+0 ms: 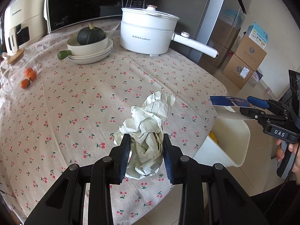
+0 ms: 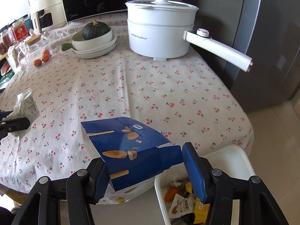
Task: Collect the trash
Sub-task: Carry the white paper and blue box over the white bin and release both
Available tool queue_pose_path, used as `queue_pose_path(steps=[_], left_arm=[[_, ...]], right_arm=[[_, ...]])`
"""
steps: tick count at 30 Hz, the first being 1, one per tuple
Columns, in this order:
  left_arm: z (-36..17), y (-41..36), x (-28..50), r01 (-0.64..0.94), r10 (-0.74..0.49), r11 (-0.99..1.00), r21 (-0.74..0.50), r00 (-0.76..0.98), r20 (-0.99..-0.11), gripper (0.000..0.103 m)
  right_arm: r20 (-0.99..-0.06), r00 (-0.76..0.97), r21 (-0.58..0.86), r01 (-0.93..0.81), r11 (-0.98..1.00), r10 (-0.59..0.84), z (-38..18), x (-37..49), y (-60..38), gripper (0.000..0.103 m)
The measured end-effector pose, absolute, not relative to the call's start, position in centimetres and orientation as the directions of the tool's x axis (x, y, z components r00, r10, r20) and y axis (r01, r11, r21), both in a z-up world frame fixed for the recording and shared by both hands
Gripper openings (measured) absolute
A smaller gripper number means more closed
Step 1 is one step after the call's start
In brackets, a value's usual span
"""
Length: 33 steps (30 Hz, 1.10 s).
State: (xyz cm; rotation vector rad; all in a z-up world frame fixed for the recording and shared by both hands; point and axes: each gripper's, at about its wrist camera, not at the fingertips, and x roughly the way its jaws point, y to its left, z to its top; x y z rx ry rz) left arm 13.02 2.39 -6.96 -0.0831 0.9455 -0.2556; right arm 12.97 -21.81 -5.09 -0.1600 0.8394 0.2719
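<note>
My left gripper (image 1: pixel 146 155) is shut on a crumpled white paper wad (image 1: pixel 148 129) above the cherry-print tablecloth (image 1: pixel 75 97) near the table's front edge. The wad also shows at the left of the right wrist view (image 2: pixel 24 105). My right gripper (image 2: pixel 144 170) stands with its jaws wide around a flattened blue almond snack box (image 2: pixel 123 146); the left pad touches the box, the right pad stands clear of it. The box (image 1: pixel 227 106) hangs just above a white trash bin (image 2: pixel 241 161) beside the table, holding several wrappers. The bin shows in the left wrist view (image 1: pixel 230 146) too.
A white electric pot (image 1: pixel 148 33) with a long handle (image 2: pixel 221 50), stacked bowls holding a dark squash (image 1: pixel 91 35), a glass jar with oranges (image 1: pixel 28 76), a microwave (image 1: pixel 82 5) and an air fryer stand at the back. A fridge (image 2: pixel 262 37) and cardboard boxes (image 1: pixel 243 61) are right.
</note>
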Motion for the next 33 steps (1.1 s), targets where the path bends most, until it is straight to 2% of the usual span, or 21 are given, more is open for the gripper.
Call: queue_pose_path(steps=[17,27,29,31,33], left_arm=[[-7.5,-7.0,13.1,0.329,-0.354,0.923,-0.200,0.520,-0.778,0.035],[-9.3,-14.2,13.3,0.425,-0.398,0.884,-0.193,0.469,-0.789,0.035],[-9.6,-15.3,13.4,0.438,-0.406,0.877,-0.196,0.460,-0.789,0.035],[-10.0,-16.3,13.5,0.450,-0.414,0.871,-0.199,0.452,-0.790,0.035],[-10.4,-17.2,13.6,0.458,-0.416,0.867,-0.197,0.447,-0.792,0.035]], right_arm=[[-0.751,0.659,-0.066,-0.151,0.986,0.051,-5.5,9.6,-32.4,0.062],[-0.809,0.586,-0.102,-0.057,0.993,-0.049,-7.9,8.5,-38.0,0.062],[-0.818,0.573,-0.091,-0.038,0.995,-0.053,-8.2,8.6,-38.7,0.065],[-0.834,0.550,-0.060,-0.017,0.998,-0.041,-8.5,8.7,-39.3,0.081],[-0.845,0.535,-0.019,-0.009,1.000,-0.011,-8.6,8.9,-39.7,0.084]])
